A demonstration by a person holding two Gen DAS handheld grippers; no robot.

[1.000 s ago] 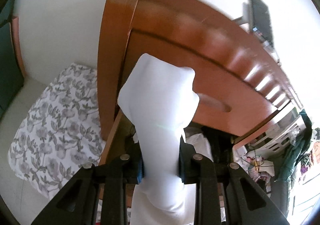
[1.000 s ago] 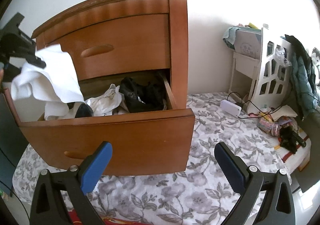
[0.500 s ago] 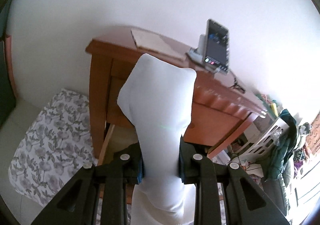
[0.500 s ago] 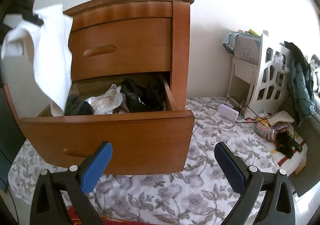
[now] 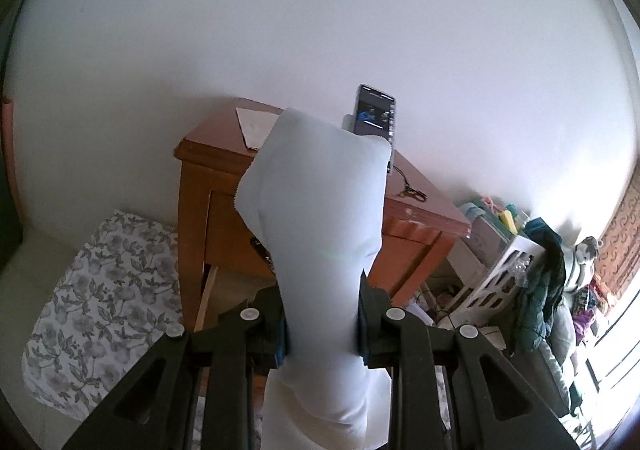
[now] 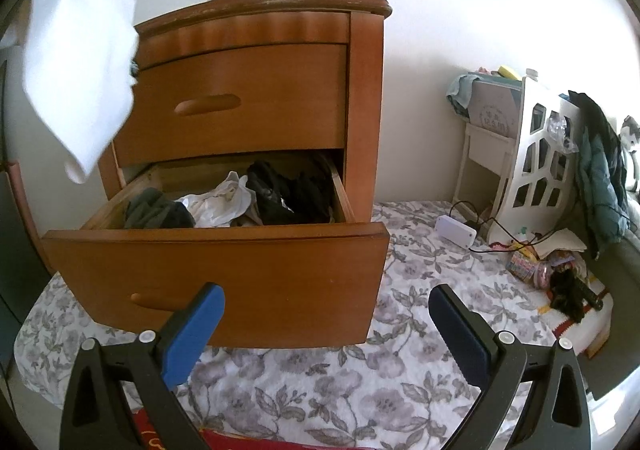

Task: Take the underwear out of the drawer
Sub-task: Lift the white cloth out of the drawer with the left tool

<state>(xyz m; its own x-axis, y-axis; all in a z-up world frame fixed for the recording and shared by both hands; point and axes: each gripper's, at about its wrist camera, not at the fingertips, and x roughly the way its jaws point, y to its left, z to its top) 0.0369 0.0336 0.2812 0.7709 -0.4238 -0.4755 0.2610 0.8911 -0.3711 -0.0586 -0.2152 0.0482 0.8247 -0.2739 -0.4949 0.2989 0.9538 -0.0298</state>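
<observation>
While the left gripper (image 5: 322,324) has its jaws drawn close on the white underwear (image 5: 320,234), the cloth is pinched at a narrow waist between the two pads; beyond the jaws it widens into a smooth, pale, softly folded lobe that stands up ahead of the fingers, and behind them a broader fold falls back toward the camera; seen from the right wrist, the same garment (image 6: 84,62) hangs as a limp white sheet, tapering to a corner at its lower end, up and to the left of the open drawer (image 6: 216,270) and clear of it; the right gripper (image 6: 324,330) has its blue-padded jaws spread wide with nothing between them, the drawer front just ahead of the left pad; dark and pale clothes (image 6: 228,202) lie in the drawer beyond the jaws.
</observation>
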